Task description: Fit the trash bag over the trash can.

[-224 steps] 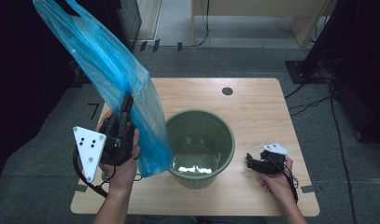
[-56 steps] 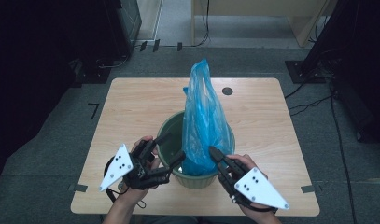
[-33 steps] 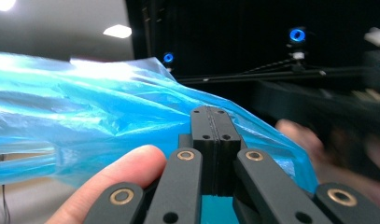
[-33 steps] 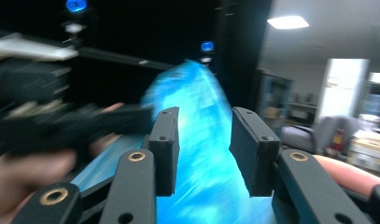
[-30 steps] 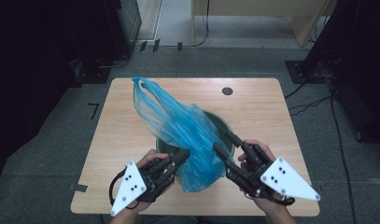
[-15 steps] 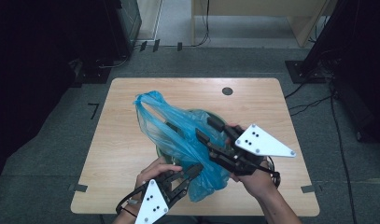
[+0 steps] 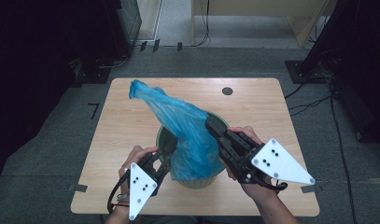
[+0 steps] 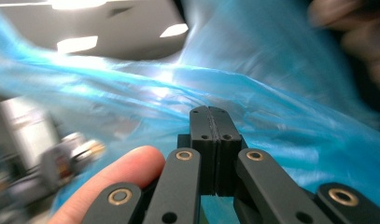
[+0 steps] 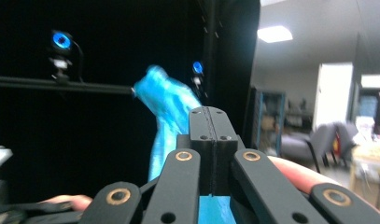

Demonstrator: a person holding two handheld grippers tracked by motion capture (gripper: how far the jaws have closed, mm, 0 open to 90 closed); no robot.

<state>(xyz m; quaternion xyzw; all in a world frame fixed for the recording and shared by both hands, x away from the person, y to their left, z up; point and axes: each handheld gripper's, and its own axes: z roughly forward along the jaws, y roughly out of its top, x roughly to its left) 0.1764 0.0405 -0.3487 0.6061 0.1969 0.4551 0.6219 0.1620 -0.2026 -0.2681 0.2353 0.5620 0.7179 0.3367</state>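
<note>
A thin blue plastic bag (image 7: 187, 126) stretches over a round green bin (image 7: 197, 182) near the table's front edge, its free end flung up toward the far left. My left gripper (image 7: 171, 141) is at the bin's left rim, jaws pressed together on the bag's edge. My right gripper (image 7: 210, 123) comes in from the right above the bin, also shut on the film. In the left gripper view the shut jaws (image 8: 210, 112) sit against blurred blue film (image 8: 271, 93). In the right gripper view the closed jaws (image 9: 210, 112) have the bag (image 9: 166, 100) rising behind them.
The wooden table (image 7: 122, 116) has a small black round grommet (image 7: 227, 91) at its far right. Dark equipment and cables surround the table on the grey floor, which carries a "7" mark (image 7: 94, 110) at the left.
The bag went from hanging high to draped over the bin with both grippers on it. In the last half second my right gripper drew back to the right and the left shifted leftward.
</note>
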